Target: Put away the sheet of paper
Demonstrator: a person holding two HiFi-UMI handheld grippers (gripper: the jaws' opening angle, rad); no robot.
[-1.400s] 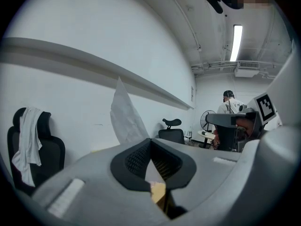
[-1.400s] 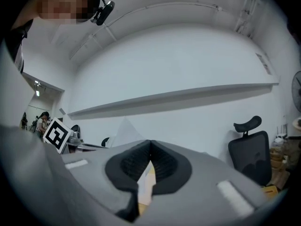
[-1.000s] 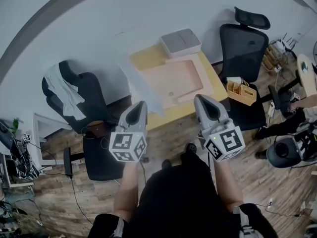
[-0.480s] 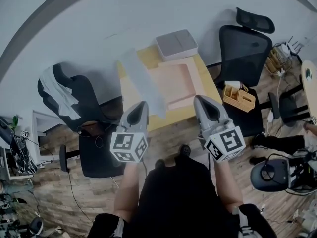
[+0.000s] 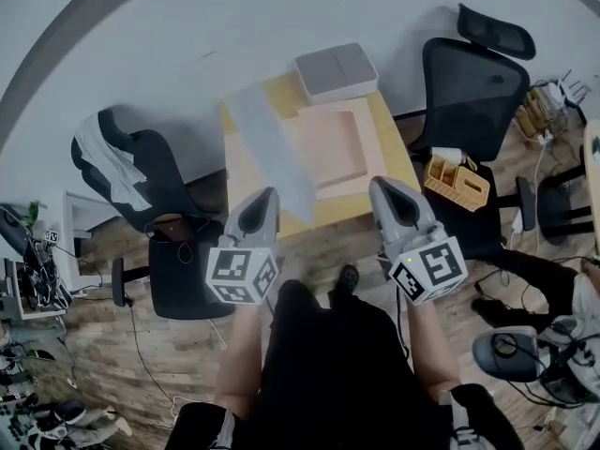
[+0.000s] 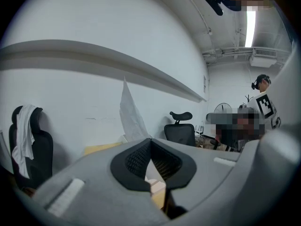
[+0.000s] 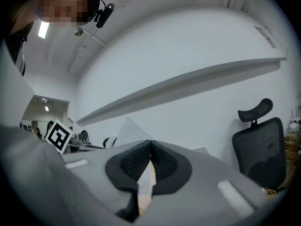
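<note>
A pale sheet of paper (image 5: pixel 270 148) stands on edge along the left part of a small yellow table (image 5: pixel 394 162). It shows as a tall white point in the left gripper view (image 6: pixel 130 115) and over the jaws in the right gripper view (image 7: pixel 126 128). A pink tray (image 5: pixel 336 148) lies on the table beside it, with a grey box (image 5: pixel 336 71) at the far end. My left gripper (image 5: pixel 266 197) and right gripper (image 5: pixel 381 186) hover short of the table's near edge, both shut and empty. The jaws meet in both gripper views (image 6: pixel 150 142) (image 7: pixel 150 145).
A black chair (image 5: pixel 141 186) draped with a white cloth (image 5: pixel 105 157) stands left of the table, with another dark seat (image 5: pixel 178 275) nearer me. A black mesh chair (image 5: pixel 469 82) and a wooden organiser (image 5: pixel 456 180) stand at the right. Cables lie on the wood floor.
The table and paper have shifted slightly in the head view as the camera moved. Both grippers keep the same pose and stay shut.
</note>
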